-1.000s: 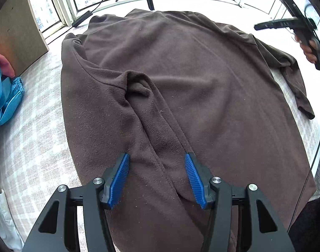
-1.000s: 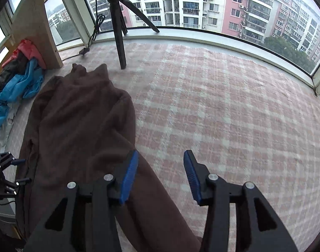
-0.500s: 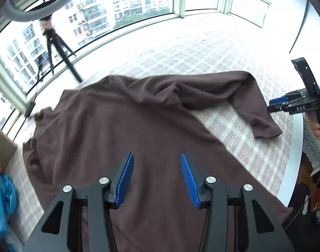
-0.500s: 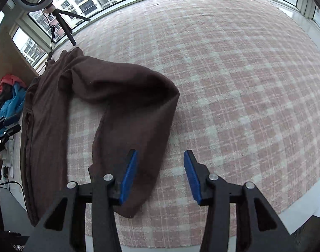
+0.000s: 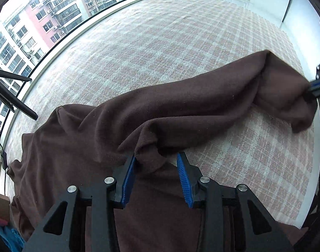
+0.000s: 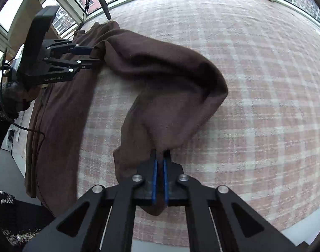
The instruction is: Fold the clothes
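A dark brown fleece garment (image 5: 80, 147) lies on a pink plaid cover (image 5: 181, 48). One long sleeve (image 5: 202, 103) stretches to the right. My left gripper (image 5: 155, 157) is open, its blue pads either side of a raised fold where the sleeve meets the body. My right gripper (image 6: 160, 159) is shut on the sleeve's cuff end (image 6: 158, 145); it shows at the right edge of the left wrist view (image 5: 316, 86). In the right wrist view the sleeve (image 6: 170, 69) loops back to the left gripper (image 6: 95, 51).
A black tripod leg (image 5: 11, 98) stands by the curved window at the left, and shows in the right wrist view (image 6: 103, 2). Blue and red clothes (image 5: 6, 231) lie at the lower left. The cover's edge (image 6: 302, 220) drops off close to the right gripper.
My right gripper has closed on the sleeve end and lifted it. My left gripper has moved forward to the sleeve's base, its pads now around a fold.
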`<action>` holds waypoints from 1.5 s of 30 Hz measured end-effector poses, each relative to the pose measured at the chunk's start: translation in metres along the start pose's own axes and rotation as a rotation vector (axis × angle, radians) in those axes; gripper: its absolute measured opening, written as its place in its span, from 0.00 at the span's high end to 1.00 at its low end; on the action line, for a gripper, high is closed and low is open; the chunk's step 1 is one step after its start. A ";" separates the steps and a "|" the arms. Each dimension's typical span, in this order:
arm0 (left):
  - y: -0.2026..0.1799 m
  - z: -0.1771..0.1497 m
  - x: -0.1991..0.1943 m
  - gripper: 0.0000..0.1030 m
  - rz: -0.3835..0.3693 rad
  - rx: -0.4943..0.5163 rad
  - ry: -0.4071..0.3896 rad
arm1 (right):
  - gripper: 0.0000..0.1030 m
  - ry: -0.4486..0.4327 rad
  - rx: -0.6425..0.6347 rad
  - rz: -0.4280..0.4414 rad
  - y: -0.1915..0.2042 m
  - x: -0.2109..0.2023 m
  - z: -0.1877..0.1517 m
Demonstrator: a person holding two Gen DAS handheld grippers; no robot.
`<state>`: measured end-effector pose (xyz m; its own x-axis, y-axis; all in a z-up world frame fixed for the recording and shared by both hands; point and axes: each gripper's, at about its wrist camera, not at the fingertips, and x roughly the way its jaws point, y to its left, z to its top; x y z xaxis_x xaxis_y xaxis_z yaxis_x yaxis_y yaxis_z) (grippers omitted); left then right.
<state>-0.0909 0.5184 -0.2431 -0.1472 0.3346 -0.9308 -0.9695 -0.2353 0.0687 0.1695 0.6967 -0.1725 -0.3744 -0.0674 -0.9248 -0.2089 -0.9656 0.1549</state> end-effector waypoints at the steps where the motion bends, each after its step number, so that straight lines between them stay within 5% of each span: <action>1: 0.000 -0.001 -0.001 0.65 -0.012 0.000 0.002 | 0.95 -0.026 -0.028 -0.088 -0.014 -0.022 0.003; 2: 0.000 -0.001 -0.002 0.65 -0.026 0.007 0.006 | 0.95 -0.052 -0.038 -0.209 -0.031 -0.042 0.009; 4: -0.001 -0.003 -0.009 0.65 -0.078 0.019 -0.001 | 0.90 -0.075 0.003 -0.309 -0.056 -0.058 0.016; 6: -0.002 -0.002 -0.019 0.65 -0.102 0.032 -0.016 | 0.60 -0.094 0.051 -0.385 -0.078 -0.070 0.022; 8: -0.003 0.000 -0.029 0.65 -0.123 0.047 -0.033 | 0.60 -0.113 0.099 -0.461 -0.101 -0.082 0.028; 13: 0.022 0.022 -0.039 0.61 -0.088 0.065 -0.084 | 0.58 -0.110 0.204 -0.315 -0.104 -0.043 0.016; 18: 0.057 0.041 -0.004 0.63 -0.018 0.085 -0.027 | 0.58 -0.095 0.291 -0.303 -0.112 0.002 0.011; 26: 0.112 0.070 0.052 0.63 0.094 0.115 0.065 | 0.58 -0.062 0.346 -0.295 -0.170 0.018 0.014; 28: 0.108 0.068 0.051 0.72 0.078 0.145 0.035 | 0.58 -0.073 0.364 -0.270 -0.181 0.019 0.017; 29: 0.106 0.067 0.051 0.92 0.067 0.158 0.031 | 0.58 -0.079 0.372 -0.258 -0.186 0.020 0.018; 30: 0.103 0.065 0.051 1.00 0.055 0.171 0.026 | 0.58 -0.084 0.375 -0.254 -0.189 0.018 0.018; 33: 0.094 0.062 0.050 1.00 0.092 0.201 0.019 | 0.51 -0.094 0.365 -0.243 -0.195 0.013 0.015; 40: 0.118 0.067 0.028 1.00 0.067 0.061 -0.064 | 0.49 -0.117 0.188 -0.170 -0.174 0.022 0.021; 42: 0.117 0.067 0.032 1.00 0.082 0.064 -0.047 | 0.49 -0.115 0.131 -0.172 -0.162 0.030 0.028; 43: 0.114 0.067 0.035 1.00 0.087 0.068 -0.036 | 0.58 -0.101 0.118 -0.184 -0.158 0.034 0.030; 44: 0.113 0.065 0.036 1.00 0.088 0.072 -0.036 | 0.91 -0.081 0.125 -0.193 -0.155 0.035 0.031; 45: 0.111 0.063 0.036 1.00 0.088 0.076 -0.036 | 0.96 -0.083 0.147 -0.194 -0.154 0.030 0.030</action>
<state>-0.2162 0.5621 -0.2466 -0.2376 0.3488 -0.9066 -0.9645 -0.1956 0.1775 0.1631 0.8507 -0.2138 -0.3860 0.1422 -0.9115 -0.4104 -0.9114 0.0316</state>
